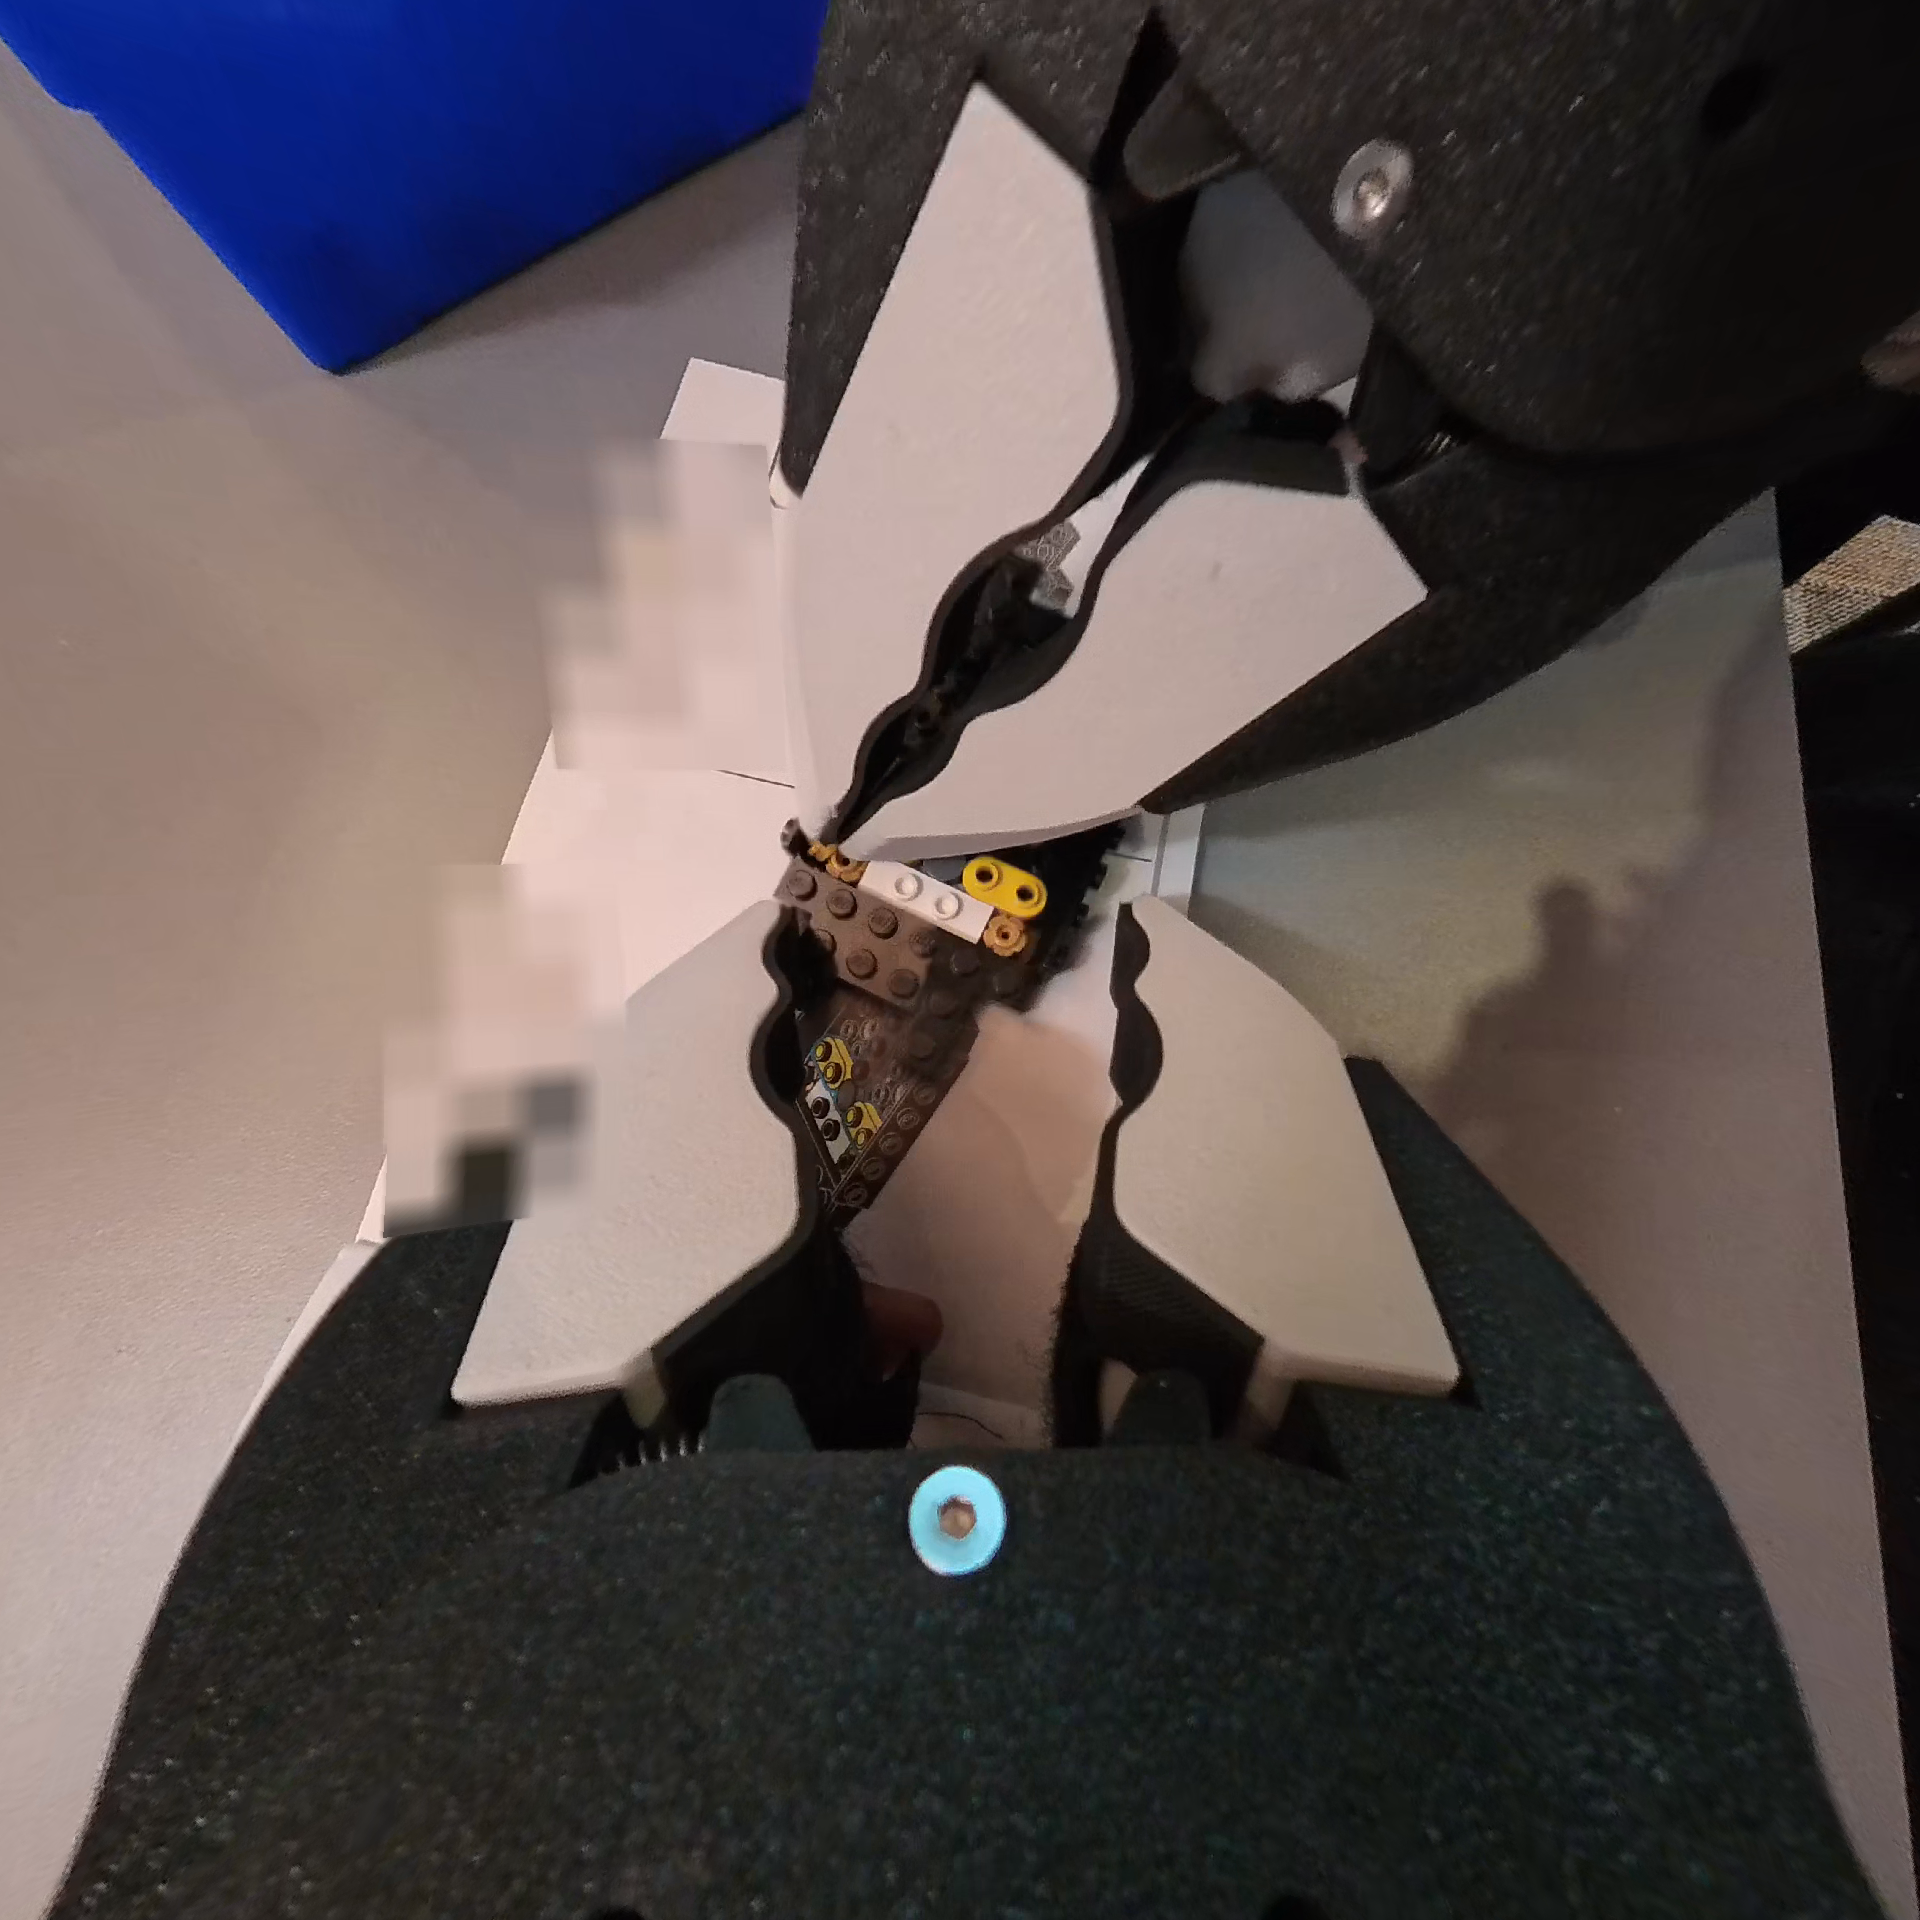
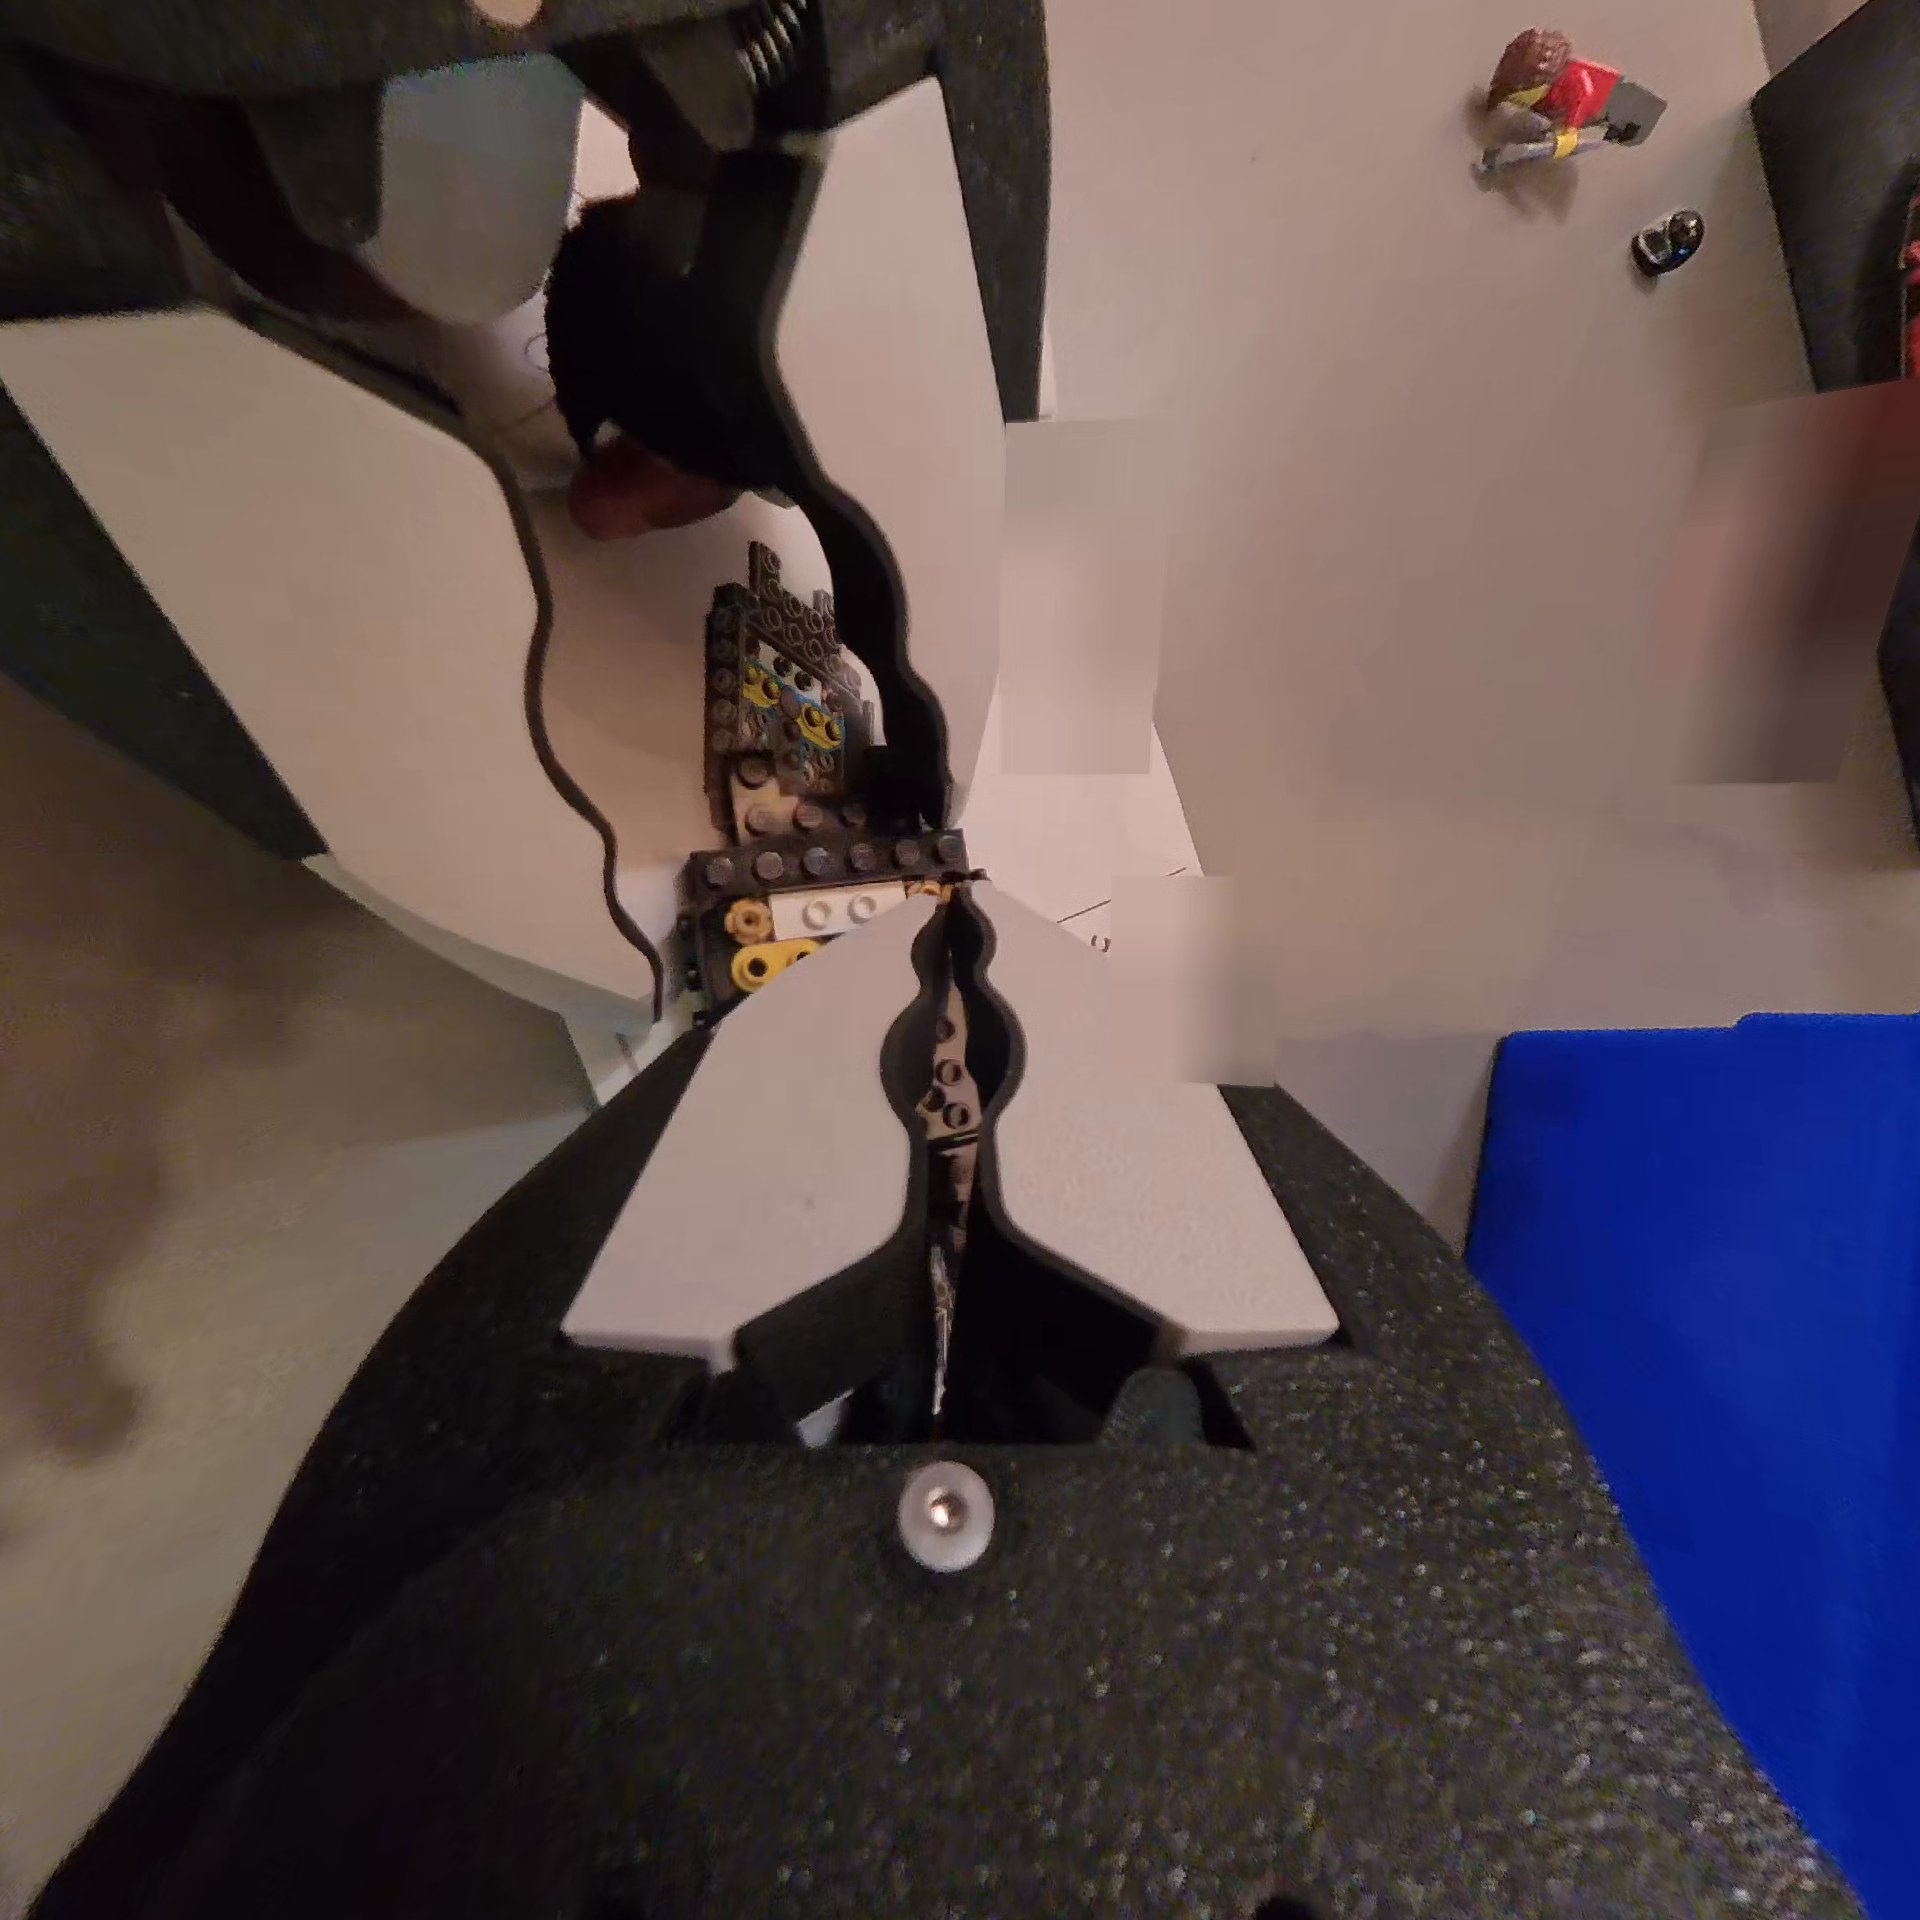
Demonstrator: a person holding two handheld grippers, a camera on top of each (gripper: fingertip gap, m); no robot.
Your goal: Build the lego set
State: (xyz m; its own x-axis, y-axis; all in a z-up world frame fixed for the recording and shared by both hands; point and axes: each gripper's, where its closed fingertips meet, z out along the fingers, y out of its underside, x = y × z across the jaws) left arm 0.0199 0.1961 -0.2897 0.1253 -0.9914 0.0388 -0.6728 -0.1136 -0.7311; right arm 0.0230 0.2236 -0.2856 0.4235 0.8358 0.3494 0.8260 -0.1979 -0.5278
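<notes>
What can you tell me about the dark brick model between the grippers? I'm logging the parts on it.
The dark brick model is a studded plastic build of dark plates lying on white paper. On top sit a white two-stud plate, a yellow two-hole piece and small gold round studs. The left gripper straddles it, jaws apart; the right gripper, jaws together, meets its corner.

We count two claws, the left claw (image 1: 951, 914) and the right claw (image 2: 951, 894), and one dark brick assembly (image 1: 883, 935) on the counter (image 2: 1351, 260). On it we see two gold round studs (image 1: 1006, 935), one white plate (image 1: 925, 899) and one yellow two-hole plate (image 1: 1003, 883). Farther off we count one blue bin (image 2: 1704, 1247), one toy figure (image 2: 1558, 104) and one small dark round piece (image 2: 1668, 249)
</notes>
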